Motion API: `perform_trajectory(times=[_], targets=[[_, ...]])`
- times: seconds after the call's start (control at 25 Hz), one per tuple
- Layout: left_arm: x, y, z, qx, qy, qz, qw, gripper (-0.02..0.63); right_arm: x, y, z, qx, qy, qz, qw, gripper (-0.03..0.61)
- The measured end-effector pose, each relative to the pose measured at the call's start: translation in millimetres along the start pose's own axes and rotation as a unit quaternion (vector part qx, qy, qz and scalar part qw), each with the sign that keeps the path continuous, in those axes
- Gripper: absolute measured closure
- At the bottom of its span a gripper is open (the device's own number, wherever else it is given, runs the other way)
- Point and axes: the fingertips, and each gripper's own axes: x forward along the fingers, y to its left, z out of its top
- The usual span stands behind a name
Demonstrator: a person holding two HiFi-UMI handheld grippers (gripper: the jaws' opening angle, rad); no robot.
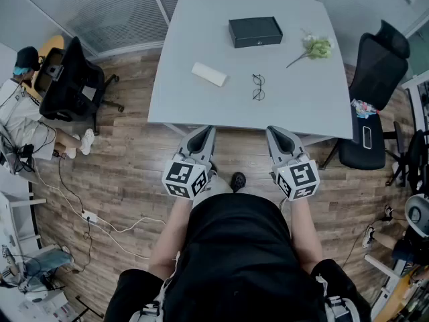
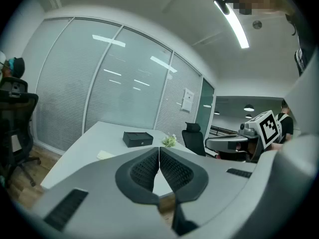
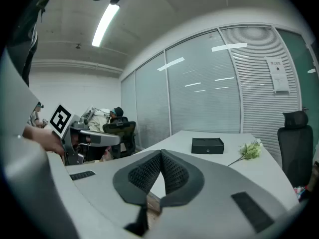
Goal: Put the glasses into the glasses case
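Left tongs (image 1: 208, 130), right tongs (image 1: 273, 131) — both together, empty | glasses (image 1: 259, 87) — thin dark rims on table (image 1: 194, 25)

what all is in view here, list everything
table: 1, white, centre
case: 1, black, boxy, table's far side
glasses: 1, dark-framed, table's middle
oblong object: 1, white, left of the glasses
flower sprig: 1, green and white, table's far right
office chairs: 2, black, one each side of the table
seated person: 1, light clothes, far left
power strip: 1, white, wooden floor, left
left claw: 1, grey, shut, empty, at the table's near edge
right claw: 1, grey, shut, empty, beside it
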Motion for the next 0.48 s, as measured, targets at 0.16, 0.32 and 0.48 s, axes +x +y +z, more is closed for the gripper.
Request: perform_trajectory(times=[0.16,0.32,0.48], targets=[[-1.3,-6.4,-2.9,-0.001,0.006,0.000,1.0000,0.591,-3.2,1.9,-0.8,-0.004,0.002,0.008,1.000,0.565],[-1.4,-9.3,-2.5,0.001,0.007,0.002,1.0000,0.591,-5.2,2.8,-1.0,-0.010,0.002,0.010,1.000,0.565],[-1.3,-10.9,-3.8,0.000,0.009,0.004,1.0000,0.591,-5.3,5.1,-0.7,-0.009,-0.001,0.024,1.000,0.565]])
